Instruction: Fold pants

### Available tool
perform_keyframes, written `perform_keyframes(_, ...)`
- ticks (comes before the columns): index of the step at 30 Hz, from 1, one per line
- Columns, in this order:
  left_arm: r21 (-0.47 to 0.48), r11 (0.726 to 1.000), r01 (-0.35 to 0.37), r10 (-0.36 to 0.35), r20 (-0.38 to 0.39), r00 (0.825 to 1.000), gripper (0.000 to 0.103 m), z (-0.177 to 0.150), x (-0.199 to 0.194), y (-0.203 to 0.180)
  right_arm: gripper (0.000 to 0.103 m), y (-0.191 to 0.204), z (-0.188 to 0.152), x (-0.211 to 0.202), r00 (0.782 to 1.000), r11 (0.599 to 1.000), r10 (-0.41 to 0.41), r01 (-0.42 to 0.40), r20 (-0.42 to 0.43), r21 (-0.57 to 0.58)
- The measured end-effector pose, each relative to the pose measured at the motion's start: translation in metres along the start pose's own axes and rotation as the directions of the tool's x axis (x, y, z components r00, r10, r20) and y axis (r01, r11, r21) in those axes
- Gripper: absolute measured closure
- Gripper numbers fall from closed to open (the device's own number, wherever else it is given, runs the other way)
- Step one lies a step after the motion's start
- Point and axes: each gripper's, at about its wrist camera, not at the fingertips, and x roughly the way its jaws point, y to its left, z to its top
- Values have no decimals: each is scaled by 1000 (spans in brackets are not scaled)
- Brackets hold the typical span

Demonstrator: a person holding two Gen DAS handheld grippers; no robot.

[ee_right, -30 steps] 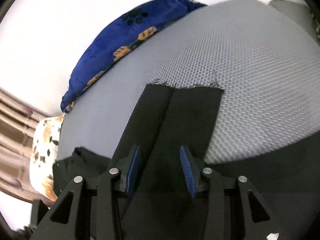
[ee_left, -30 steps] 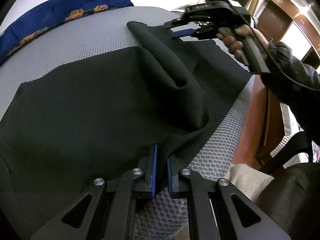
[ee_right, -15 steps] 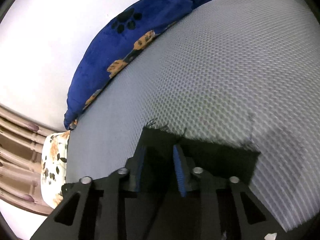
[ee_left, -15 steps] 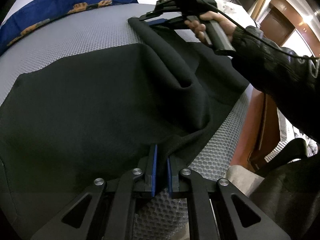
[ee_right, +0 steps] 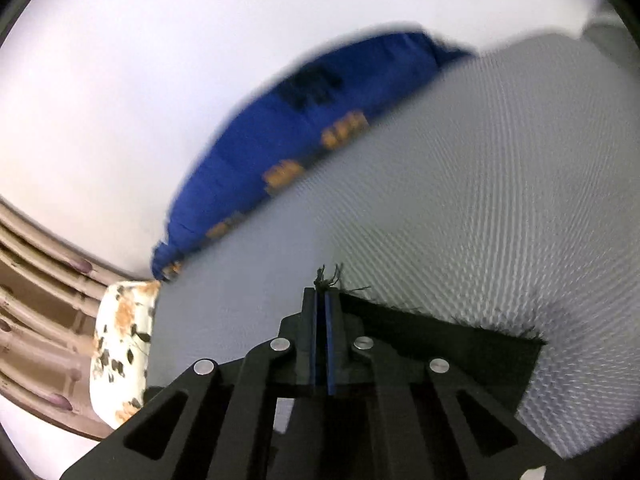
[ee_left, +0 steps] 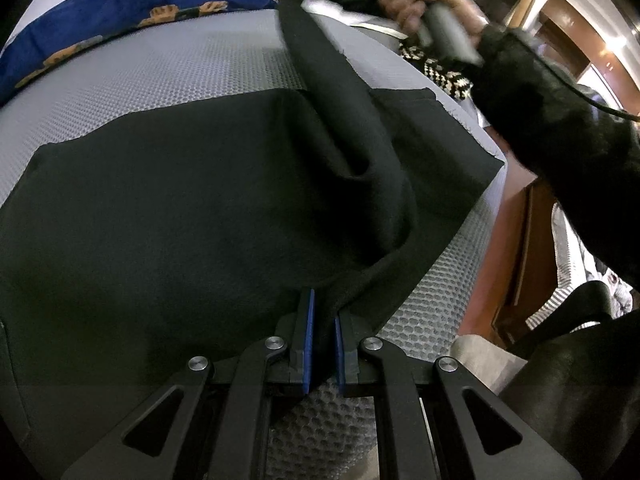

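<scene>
Now right gripper (ee_right: 321, 308), open a second ago, clamps the far frayed hem of the black pants (ee_left: 180, 208) and lifts it off the mattress (ee_left: 172, 72), starting the fold, while left gripper (ee_left: 322, 320) pinches the near edge.

A blue paw-print pillow (ee_left: 132, 12) lies on the grey mesh mattress (ee_left: 168, 76), beside a spotted cushion (ee_right: 120, 348).

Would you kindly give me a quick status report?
Left gripper and right gripper both shut on black pants. Far leg end raised off grey mattress. Nothing in the way.
</scene>
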Motion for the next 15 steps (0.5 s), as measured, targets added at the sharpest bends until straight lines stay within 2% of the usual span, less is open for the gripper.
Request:
perform_keyframes(5,-3,1000,-1,1,36,999,94,3,-7,-1,99,36,21,-81,989,999,25,-19,148,-38)
perform_keyframes(8,-11,1000,-1,2,86,996,94,5,-16,-1,99,47,16,-132,974,999,22,-11,226,-52)
perform_keyframes(10,-16,1000,0,2,110,994,94,6,-20,-1,99,41,1,-169,961,998,-34,49,273,-50)
perform_keyframes(12,-9,1000,2,-1,114,993,94,9,-21,0,99,21,-18,-197,950,996,-88,93,299,-2)
perform_keyframes(15,0,1000,8,-8,98,995,94,8,-17,1,99,-28,-57,-227,931,973,-224,198,289,117)
